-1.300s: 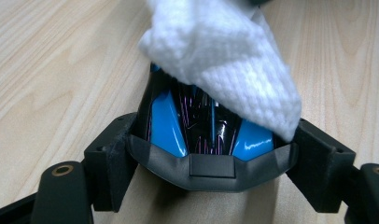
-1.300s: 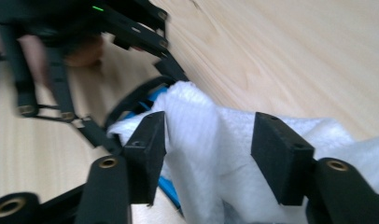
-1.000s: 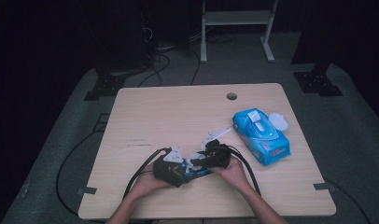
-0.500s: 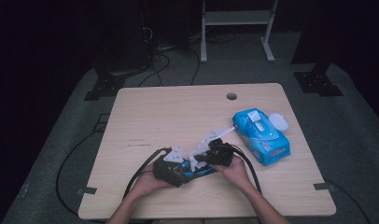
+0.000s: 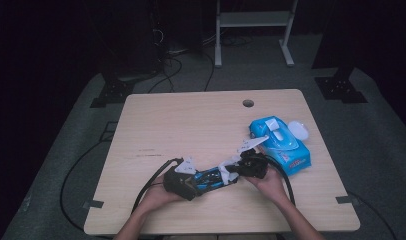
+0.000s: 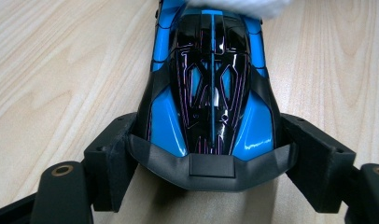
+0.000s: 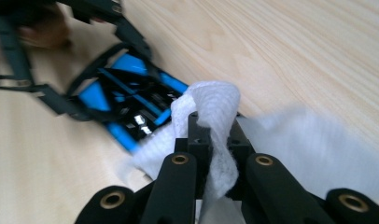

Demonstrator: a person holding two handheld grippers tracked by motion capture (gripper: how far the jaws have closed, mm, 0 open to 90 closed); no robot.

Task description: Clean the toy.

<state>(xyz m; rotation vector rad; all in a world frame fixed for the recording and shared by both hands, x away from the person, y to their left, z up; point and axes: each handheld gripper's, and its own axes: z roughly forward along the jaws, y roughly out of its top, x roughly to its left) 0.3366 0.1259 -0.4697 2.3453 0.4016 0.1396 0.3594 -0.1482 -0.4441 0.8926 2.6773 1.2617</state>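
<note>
Right, on the wooden table [image 5: 191, 120] at that moment:
Toy car: blue-and-black toy car [image 6: 211, 88] lay near the table's six o'clock edge, between both hands.
Left gripper: left gripper [image 6: 211, 154] clamped the car's black end, one jaw pressed on each flank.
Right gripper: right gripper [image 7: 214, 135] had just been closing; its jaws pinched a white wipe [image 7: 211, 105] tight.
Wipe: bunched over the jaw tips, touching the car's far end.
Wipe pack: blue wipe pack [image 5: 281, 142] sat at three o'clock of the car, lid up, just beside the right hand [image 5: 268, 182].
</note>
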